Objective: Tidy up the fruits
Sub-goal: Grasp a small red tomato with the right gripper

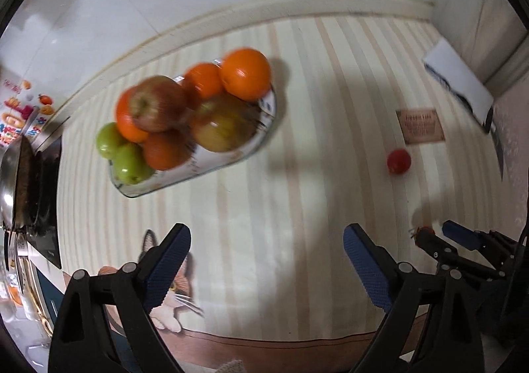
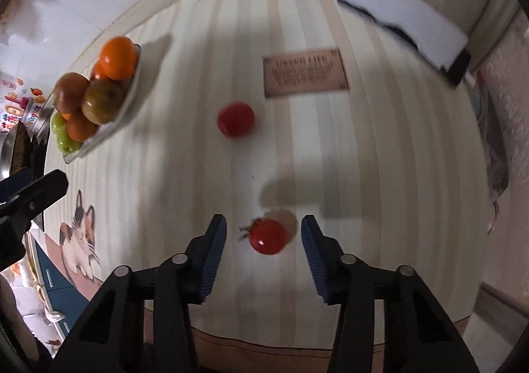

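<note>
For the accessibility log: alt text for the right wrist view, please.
The open right hand-held gripper brackets a small red tomato on a striped tablecloth, its fingers not touching it. A second tomato lies farther off, and a plate piled with fruit sits far left.

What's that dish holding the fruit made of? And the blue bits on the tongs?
The dish looks like clear glass: its rim is see-through and greenish, with a printed pattern. The blue finger pads seem to be ribbed rubber or plastic, matte with a fine grid texture; the pictures can't settle which.
</note>
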Tool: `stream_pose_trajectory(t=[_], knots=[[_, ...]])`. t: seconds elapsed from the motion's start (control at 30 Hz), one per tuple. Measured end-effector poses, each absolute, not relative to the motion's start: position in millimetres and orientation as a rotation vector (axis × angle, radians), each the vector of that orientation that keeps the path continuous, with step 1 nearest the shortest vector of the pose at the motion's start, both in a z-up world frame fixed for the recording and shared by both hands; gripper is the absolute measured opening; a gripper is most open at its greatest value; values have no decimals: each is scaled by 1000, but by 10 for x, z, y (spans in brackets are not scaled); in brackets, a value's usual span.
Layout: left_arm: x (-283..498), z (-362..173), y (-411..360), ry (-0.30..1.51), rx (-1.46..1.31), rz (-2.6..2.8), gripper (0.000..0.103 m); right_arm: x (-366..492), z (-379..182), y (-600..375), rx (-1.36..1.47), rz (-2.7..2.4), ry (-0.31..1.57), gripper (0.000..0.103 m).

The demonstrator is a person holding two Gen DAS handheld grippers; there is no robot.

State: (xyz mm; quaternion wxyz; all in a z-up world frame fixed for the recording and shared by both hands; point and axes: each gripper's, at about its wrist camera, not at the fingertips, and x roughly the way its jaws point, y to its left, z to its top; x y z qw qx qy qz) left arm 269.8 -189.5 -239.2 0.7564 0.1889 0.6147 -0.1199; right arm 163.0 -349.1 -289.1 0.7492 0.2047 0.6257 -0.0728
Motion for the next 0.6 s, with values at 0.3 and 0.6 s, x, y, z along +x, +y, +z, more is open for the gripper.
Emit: stream_pose_trajectory(t=[0.3, 0.6], knots=[[2794, -2621, -2113, 1427, 358, -327, 95, 1604, -2949, -3397, 364, -151, 1336, 30], [3004, -2851, -2693, 1535, 223, -478, 69, 1661, -2755, -3871, 415, -234, 1279, 30]])
